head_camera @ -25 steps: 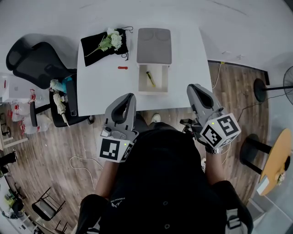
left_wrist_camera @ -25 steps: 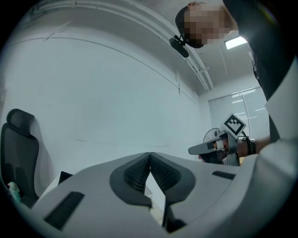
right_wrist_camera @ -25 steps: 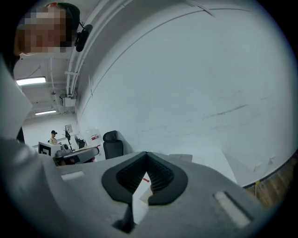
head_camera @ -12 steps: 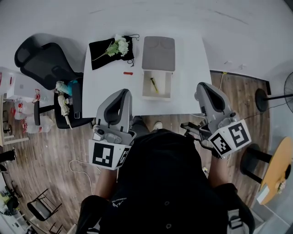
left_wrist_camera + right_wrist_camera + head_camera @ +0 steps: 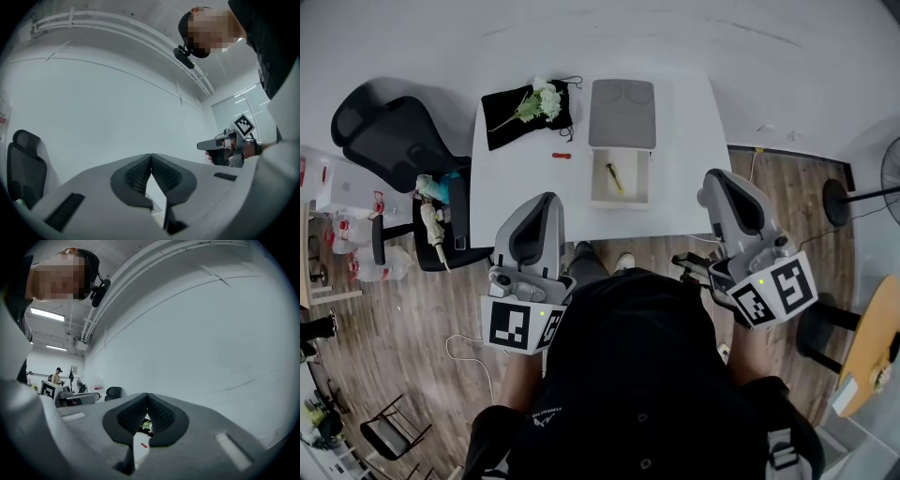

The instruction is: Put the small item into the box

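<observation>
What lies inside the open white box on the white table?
Inside the open white box lies one thin yellowish stick-like item, tilted. Nothing covers the interior; what the item is cannot be told.

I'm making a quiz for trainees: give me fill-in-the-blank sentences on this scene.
1. The flowers lie on a ___ cloth.
2. The red item lies on the table, to the ___ of the box in the head view.
3. The left gripper and the right gripper both have their jaws ___.

Missing words: black; left; shut
</observation>
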Action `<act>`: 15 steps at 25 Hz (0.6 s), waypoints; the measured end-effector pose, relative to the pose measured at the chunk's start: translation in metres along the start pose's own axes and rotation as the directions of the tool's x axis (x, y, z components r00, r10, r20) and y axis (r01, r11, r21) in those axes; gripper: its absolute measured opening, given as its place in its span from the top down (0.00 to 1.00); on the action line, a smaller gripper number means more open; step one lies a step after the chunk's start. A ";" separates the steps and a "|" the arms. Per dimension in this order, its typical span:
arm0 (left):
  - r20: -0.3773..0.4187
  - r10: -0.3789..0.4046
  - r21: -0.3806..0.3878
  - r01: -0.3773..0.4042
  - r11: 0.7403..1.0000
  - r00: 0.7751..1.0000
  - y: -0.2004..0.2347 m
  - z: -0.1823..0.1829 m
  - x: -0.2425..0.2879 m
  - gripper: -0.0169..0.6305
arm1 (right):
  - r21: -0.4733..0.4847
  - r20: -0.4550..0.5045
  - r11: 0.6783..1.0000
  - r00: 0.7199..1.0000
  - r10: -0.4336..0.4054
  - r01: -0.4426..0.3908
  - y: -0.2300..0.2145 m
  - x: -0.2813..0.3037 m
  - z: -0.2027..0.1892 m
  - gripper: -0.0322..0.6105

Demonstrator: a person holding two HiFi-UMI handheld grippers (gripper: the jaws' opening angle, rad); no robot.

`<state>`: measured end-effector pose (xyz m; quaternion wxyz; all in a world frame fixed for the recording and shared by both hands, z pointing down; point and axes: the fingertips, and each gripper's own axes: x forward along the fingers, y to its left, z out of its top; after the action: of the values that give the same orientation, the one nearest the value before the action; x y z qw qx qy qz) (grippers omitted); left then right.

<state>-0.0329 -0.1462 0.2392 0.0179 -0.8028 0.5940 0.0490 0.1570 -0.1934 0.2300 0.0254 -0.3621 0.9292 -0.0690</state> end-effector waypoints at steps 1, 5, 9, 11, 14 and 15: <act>0.003 -0.001 0.002 0.001 1.000 1.000 0.000 0.001 0.000 0.97 | 0.000 -0.002 1.000 1.000 0.001 -0.001 0.001 0.000 -0.001 0.94; 0.009 0.005 0.006 -0.005 1.000 1.000 0.001 0.004 -0.002 0.97 | 0.002 -0.005 1.000 1.000 0.003 -0.003 0.003 -0.001 -0.002 0.94; 0.007 0.011 0.001 -0.011 1.000 1.000 0.001 0.003 -0.005 0.97 | -0.002 -0.012 1.000 1.000 0.006 -0.006 0.004 -0.001 -0.003 0.94; 0.003 0.013 0.000 -0.013 1.000 1.000 0.000 0.001 -0.006 0.97 | 0.000 -0.012 1.000 1.000 0.006 -0.006 0.003 -0.001 -0.004 0.94; 0.001 0.016 -0.001 -0.016 1.000 1.000 0.000 -0.002 -0.006 0.97 | 0.007 -0.015 1.000 1.000 0.004 -0.004 0.000 -0.002 -0.007 0.94; 0.002 0.017 -0.001 -0.017 1.000 1.000 0.000 -0.002 -0.005 0.97 | 0.010 -0.017 1.000 1.000 0.004 -0.004 0.000 -0.001 -0.008 0.94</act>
<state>-0.0347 -0.1415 0.2415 0.0175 -0.7975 0.6009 0.0501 0.1572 -0.1917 0.2381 0.0195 -0.3595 0.9298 -0.0765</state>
